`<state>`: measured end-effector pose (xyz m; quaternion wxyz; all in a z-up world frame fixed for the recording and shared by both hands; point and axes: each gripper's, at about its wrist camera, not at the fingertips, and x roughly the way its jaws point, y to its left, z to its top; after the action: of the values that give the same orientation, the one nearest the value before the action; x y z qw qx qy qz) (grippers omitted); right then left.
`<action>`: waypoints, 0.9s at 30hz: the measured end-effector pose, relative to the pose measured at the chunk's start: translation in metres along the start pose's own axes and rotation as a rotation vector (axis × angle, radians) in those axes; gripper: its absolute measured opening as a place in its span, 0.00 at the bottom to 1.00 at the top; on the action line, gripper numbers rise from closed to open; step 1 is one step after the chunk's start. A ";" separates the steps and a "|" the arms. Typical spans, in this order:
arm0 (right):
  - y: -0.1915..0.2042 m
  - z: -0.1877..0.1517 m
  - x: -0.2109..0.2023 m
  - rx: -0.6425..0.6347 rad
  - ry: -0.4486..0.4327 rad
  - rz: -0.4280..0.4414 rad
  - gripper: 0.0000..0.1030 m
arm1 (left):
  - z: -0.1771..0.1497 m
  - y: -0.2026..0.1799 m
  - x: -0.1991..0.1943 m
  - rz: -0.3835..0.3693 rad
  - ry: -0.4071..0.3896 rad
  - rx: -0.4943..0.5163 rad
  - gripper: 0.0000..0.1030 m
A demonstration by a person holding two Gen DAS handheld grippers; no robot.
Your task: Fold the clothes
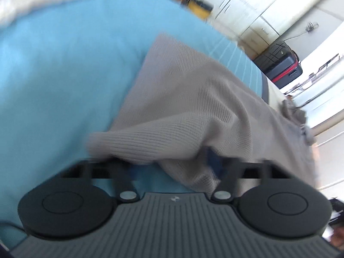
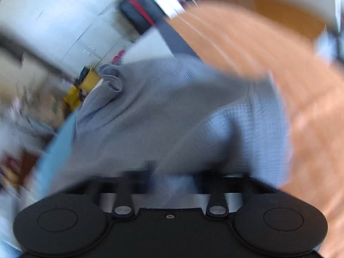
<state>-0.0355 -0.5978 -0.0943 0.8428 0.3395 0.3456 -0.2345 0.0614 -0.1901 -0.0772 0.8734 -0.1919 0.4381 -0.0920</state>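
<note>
A grey ribbed knit garment (image 1: 193, 99) lies across a light blue bed sheet (image 1: 64, 64). One edge is bunched and raised at my left gripper (image 1: 172, 163), which is shut on the cloth. Folds of fabric hide its fingertips. In the right wrist view the same garment (image 2: 161, 107) looks bluish grey, with a rolled sleeve cuff (image 2: 111, 79) at its far end. The cloth drapes over my right gripper (image 2: 172, 172), which is shut on it with its fingers covered. Both views are motion-blurred.
A black suitcase with a red stripe (image 1: 281, 64) stands on the floor beyond the bed, near white cupboards (image 1: 247, 6). A blurred orange-brown surface (image 2: 258, 53) fills the right of the right wrist view. Yellow objects (image 2: 86, 83) lie past the sheet's edge (image 2: 58, 139).
</note>
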 end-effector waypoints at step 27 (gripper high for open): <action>-0.113 0.017 -0.001 0.458 0.070 -0.005 0.57 | 0.005 0.001 -0.012 -0.009 -0.130 -0.058 0.05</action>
<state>-0.1003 -0.6850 -0.1307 0.7306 0.5290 0.3133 -0.2970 0.0580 -0.1842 -0.0656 0.8936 -0.2248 0.3820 -0.0707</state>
